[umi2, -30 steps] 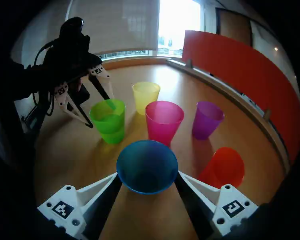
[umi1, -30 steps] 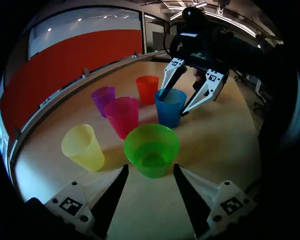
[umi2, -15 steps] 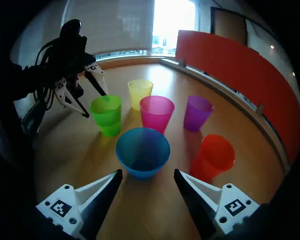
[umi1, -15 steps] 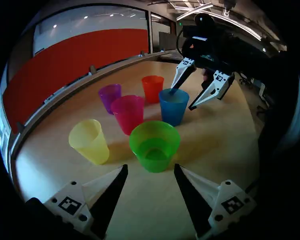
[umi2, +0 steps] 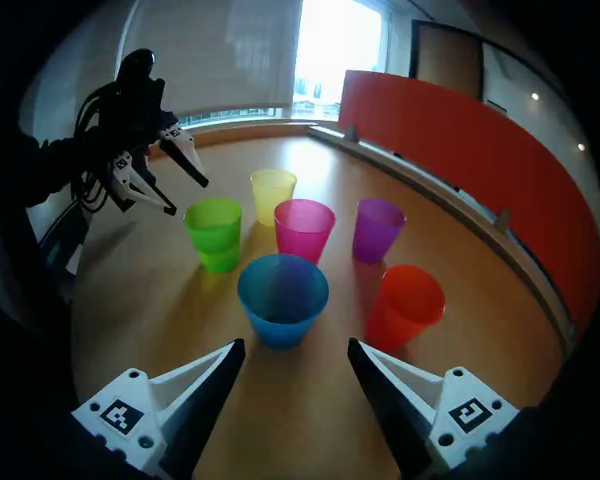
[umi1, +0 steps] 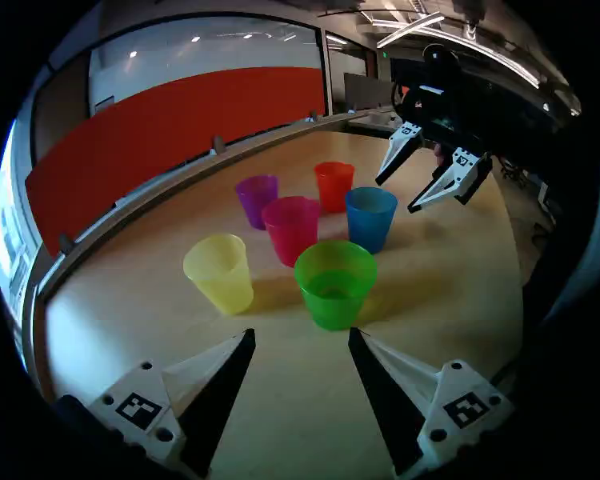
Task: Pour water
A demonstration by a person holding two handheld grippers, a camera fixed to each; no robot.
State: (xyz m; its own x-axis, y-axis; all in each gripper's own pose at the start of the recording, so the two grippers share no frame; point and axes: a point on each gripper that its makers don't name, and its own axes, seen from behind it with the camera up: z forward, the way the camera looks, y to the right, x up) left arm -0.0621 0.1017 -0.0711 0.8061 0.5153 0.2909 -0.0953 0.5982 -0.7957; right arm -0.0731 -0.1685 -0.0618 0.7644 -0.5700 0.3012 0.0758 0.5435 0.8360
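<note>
Several plastic cups stand upright in a cluster on the wooden table [umi1: 452, 264]. The green cup [umi1: 335, 284] holds some liquid and stands just ahead of my open left gripper [umi1: 300, 348], apart from its fingers. The blue cup [umi2: 282, 298] stands just ahead of my open right gripper [umi2: 296, 356], also untouched. Yellow [umi1: 219, 272], pink [umi1: 291, 229], purple [umi1: 257, 199] and orange [umi1: 334, 186] cups stand around them. In the left gripper view the right gripper [umi1: 410, 180] hovers open beyond the blue cup [umi1: 370, 218]. In the right gripper view the left gripper [umi2: 188, 196] hangs open behind the green cup [umi2: 214, 234].
A long red panel [umi1: 172, 120] runs behind a low ledge along the table's far edge. A bright window [umi2: 332, 48] lies beyond the table in the right gripper view. Bare wood surrounds the cup cluster [umi2: 164, 320]. A person's dark sleeves hold both grippers.
Both grippers have drawn back and risen away from the cups. The green and blue cups, earlier between the fingers, now stand farther ahead. The cups themselves stayed put.
</note>
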